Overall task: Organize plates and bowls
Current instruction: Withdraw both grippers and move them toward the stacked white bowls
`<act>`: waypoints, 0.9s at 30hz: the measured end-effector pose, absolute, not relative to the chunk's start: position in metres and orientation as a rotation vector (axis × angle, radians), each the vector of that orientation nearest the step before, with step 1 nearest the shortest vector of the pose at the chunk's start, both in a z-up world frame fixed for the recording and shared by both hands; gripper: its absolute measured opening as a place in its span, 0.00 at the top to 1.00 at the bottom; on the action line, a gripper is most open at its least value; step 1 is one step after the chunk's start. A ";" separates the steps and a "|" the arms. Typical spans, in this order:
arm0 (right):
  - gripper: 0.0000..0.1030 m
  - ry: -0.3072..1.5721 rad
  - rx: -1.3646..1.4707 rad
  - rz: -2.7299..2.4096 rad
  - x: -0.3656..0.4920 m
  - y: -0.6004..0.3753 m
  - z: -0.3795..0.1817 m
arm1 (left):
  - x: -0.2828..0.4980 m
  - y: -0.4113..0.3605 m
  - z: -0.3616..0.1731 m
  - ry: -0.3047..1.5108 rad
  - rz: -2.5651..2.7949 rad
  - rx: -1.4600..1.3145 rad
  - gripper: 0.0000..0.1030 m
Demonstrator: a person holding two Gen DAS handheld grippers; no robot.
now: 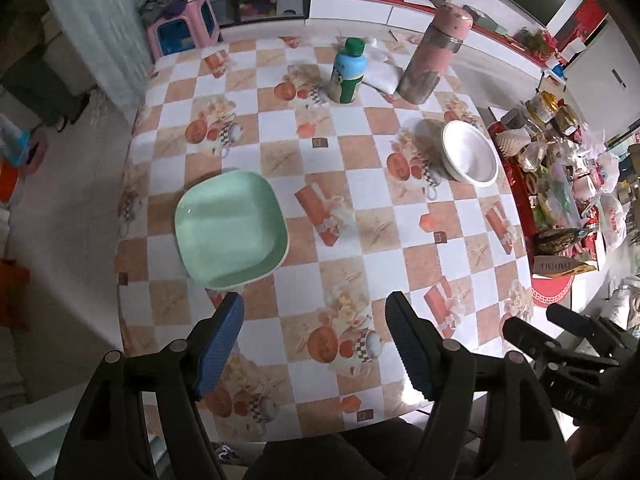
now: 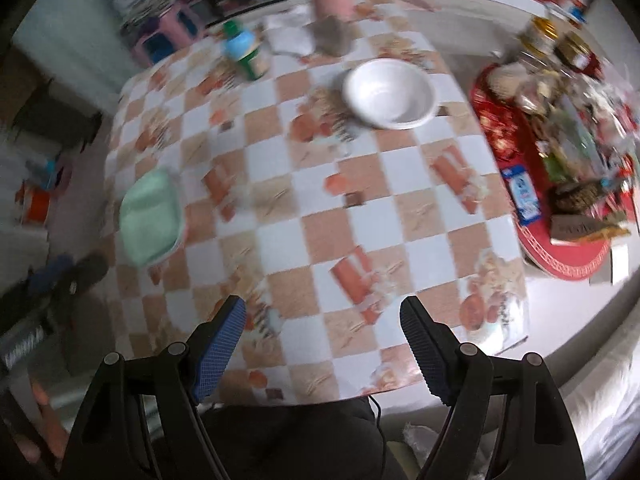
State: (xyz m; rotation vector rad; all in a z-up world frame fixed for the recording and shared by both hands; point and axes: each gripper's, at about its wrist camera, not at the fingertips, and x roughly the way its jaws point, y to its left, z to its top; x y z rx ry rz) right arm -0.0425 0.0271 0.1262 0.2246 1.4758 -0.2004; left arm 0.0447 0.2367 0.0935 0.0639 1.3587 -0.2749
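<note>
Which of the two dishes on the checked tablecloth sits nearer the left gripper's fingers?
The square mint-green plate, just beyond the left gripper; the round white bowl sits farther off.

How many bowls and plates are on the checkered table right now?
2. A green square plate near the table's left edge, and a white bowl toward the right side, near the pink flask. The white one may be a stack; I cannot tell.

green plate point(image 1: 232, 232) — glossy, smooth | white bowl point(image 1: 470, 154) — glossy | tablecloth point(image 1: 360, 184) — shiny
</note>
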 end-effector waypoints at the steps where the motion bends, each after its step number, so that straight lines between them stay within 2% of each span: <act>1: 0.22 1.477 0.212 -0.195 -0.043 0.031 0.126 | 0.044 0.238 0.093 1.360 -0.276 0.066 0.26; 27: 0.22 1.492 0.197 -0.225 -0.041 0.042 0.120 | 0.051 0.242 0.089 1.359 -0.288 0.067 0.26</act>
